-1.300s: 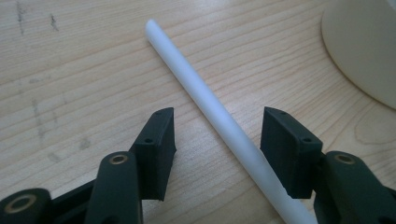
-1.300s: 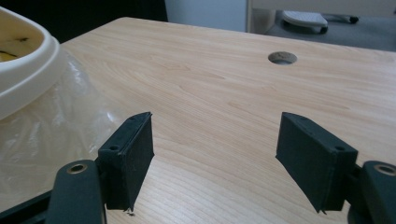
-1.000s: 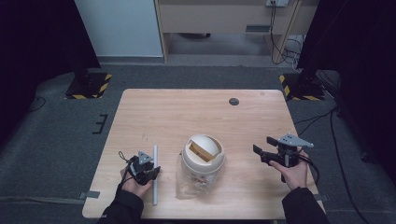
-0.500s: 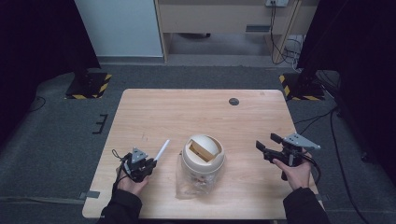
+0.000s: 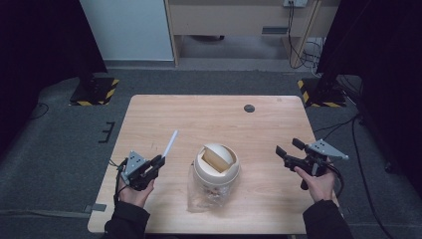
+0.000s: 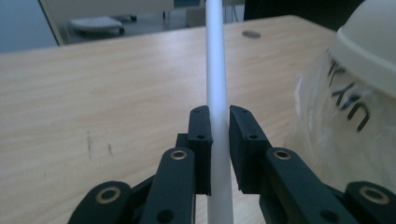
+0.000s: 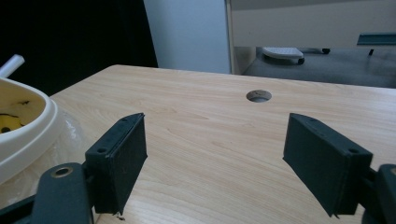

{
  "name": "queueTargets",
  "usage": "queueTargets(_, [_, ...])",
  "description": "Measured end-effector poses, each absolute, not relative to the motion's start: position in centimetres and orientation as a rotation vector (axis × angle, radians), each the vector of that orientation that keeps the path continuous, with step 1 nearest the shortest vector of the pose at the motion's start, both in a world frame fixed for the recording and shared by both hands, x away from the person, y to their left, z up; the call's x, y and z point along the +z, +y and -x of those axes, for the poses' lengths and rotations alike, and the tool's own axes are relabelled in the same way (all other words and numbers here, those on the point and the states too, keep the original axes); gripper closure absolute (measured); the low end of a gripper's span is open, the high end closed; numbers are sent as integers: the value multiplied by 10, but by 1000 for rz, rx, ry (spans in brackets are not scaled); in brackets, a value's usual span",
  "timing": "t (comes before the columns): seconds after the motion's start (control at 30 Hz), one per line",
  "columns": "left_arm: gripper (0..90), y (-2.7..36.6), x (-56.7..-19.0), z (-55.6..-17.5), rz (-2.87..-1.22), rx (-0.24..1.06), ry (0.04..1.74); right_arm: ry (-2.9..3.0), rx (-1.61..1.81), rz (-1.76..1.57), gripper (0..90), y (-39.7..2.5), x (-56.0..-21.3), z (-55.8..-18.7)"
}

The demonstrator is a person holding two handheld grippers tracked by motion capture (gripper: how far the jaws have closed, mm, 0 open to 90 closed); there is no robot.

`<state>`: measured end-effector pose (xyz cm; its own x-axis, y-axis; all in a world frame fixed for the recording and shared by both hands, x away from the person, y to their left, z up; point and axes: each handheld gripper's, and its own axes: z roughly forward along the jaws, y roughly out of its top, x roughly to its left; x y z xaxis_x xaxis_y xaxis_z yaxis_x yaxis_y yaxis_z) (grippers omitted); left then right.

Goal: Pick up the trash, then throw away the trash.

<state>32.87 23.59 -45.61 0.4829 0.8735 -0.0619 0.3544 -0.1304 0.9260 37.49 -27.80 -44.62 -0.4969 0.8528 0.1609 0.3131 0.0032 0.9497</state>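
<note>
While the white tube (image 6: 217,84) sits pinched between the jaws of the left claw (image 5: 158,161), it slants up and away over the surface (image 5: 214,117), probably so its end can be aimed at the small bin (image 5: 216,164) just beside it. Slim, straight and matte, the tube looks stiff. The right claw (image 7: 215,158) gapes wide, empty, apparently waiting.

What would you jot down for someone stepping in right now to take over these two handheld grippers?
Left gripper: shut on the thin white plastic stick, raised off the wooden table, its tip pointing away from the person.
Right gripper: open, holding nothing, to the right of the bin.
Small cream bin with a swing lid and clear liner bag: stands mid-table between the grippers.
Done: stick picked up.
Left, probably: bring the stick to the bin's lid and drop it in.
</note>
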Motion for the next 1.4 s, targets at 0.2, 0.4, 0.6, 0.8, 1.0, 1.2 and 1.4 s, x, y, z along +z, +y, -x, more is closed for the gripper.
queueTargets(0.2, [787,235,-434,-324,-1629,680,985,1798,1551,-1162,207,-277,-437,-374])
queueTargets(0.4, [788,233,-418,-318,-1582,713,927,1788,1582,-1111,246,-277,-430,-372])
queueTargets(0.6, [788,231,-404,-313,-1524,711,895,1761,1626,-1099,238,-272,-423,-370])
queueTargets(0.8, [788,219,-393,-311,-1513,711,842,1750,1652,-1074,251,-266,-411,-368])
queueTargets(1.0, [788,198,-375,-315,-1496,712,777,1718,1728,-1021,287,-260,-389,-365])
queueTargets(1.2, [788,171,-360,-316,-1502,700,698,1700,1804,-976,310,-252,-367,-363])
queueTargets(1.4, [788,148,-354,-316,-1501,675,643,1708,1857,-943,321,-239,-353,-362])
